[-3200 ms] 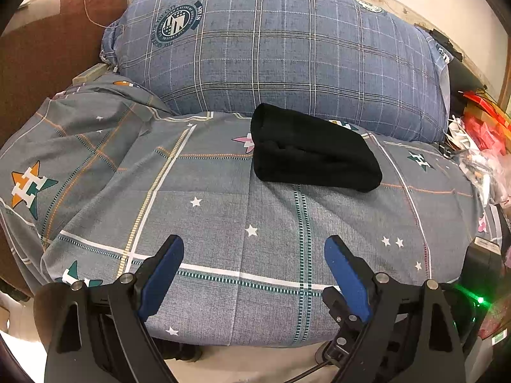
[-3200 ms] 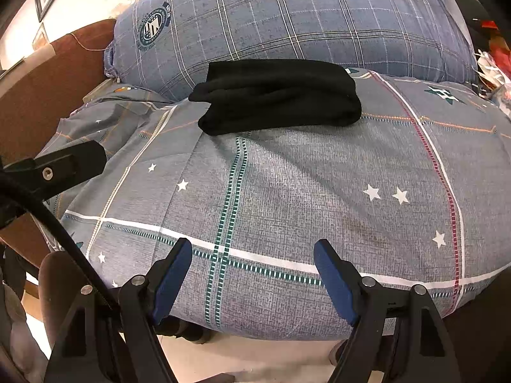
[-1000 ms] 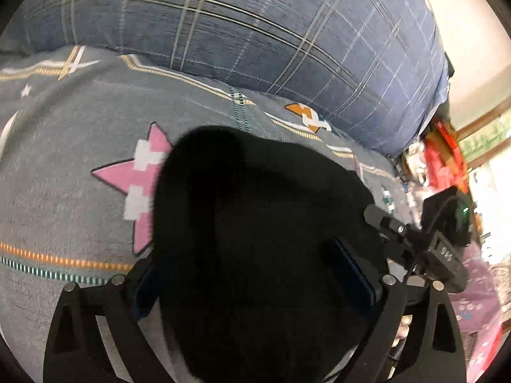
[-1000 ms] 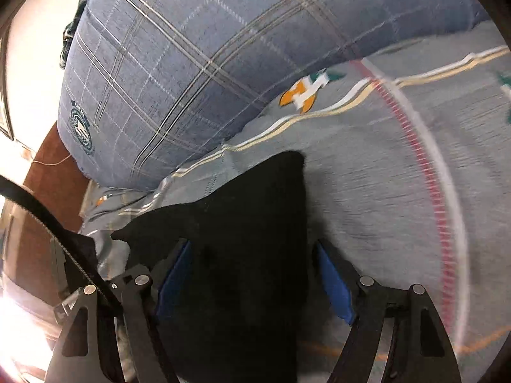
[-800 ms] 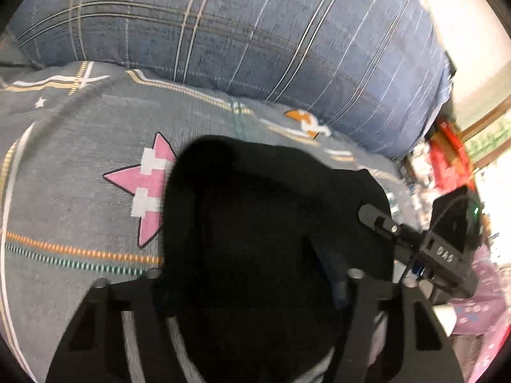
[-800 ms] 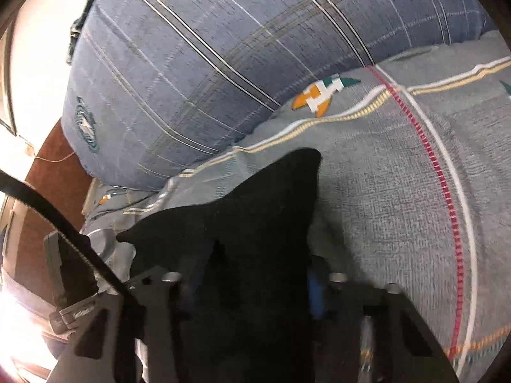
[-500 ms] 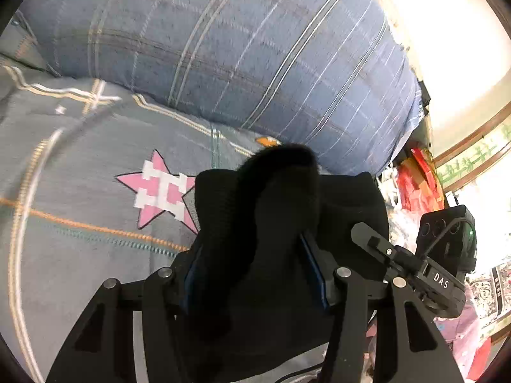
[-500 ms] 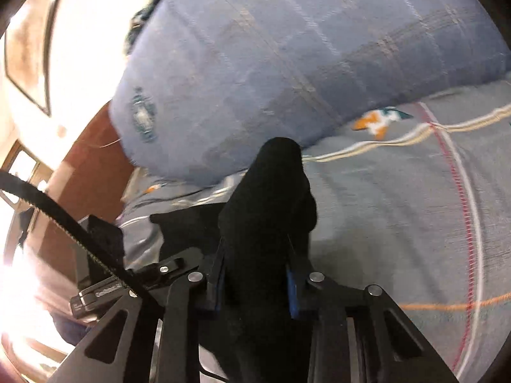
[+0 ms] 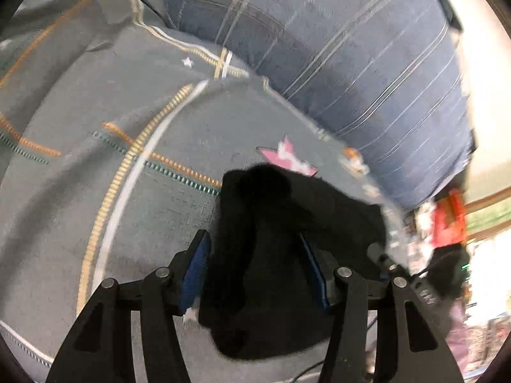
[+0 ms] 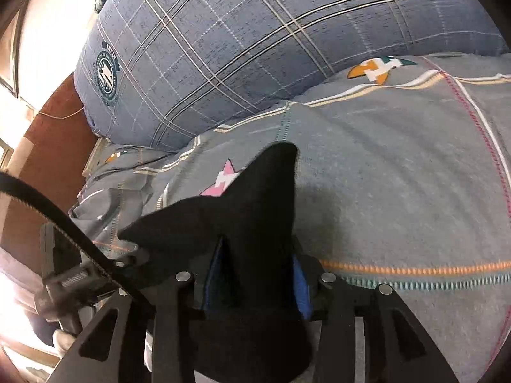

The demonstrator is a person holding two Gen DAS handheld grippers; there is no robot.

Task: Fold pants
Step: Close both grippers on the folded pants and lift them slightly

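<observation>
Plaid pillow [image 10: 255, 48]: the landmark, propped at the back.
Star-print bedsheet [image 10: 399, 175]: spread in front of the pillow.
Black pants [image 10: 252, 210]: a bunched bundle on the sheet, just short of the pillow.
Left gripper [image 9: 255, 271]: jaws closed onto one end of the pants.
Right gripper [image 10: 255, 281]: jaws pinched on the other end.
Advice: lift both ends level, draw them apart away from the pillow, keep the cloth taut.

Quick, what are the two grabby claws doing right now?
Left gripper: shut on the black pants.
Right gripper: shut on the same black pants, bunched between its blue pads.
</observation>
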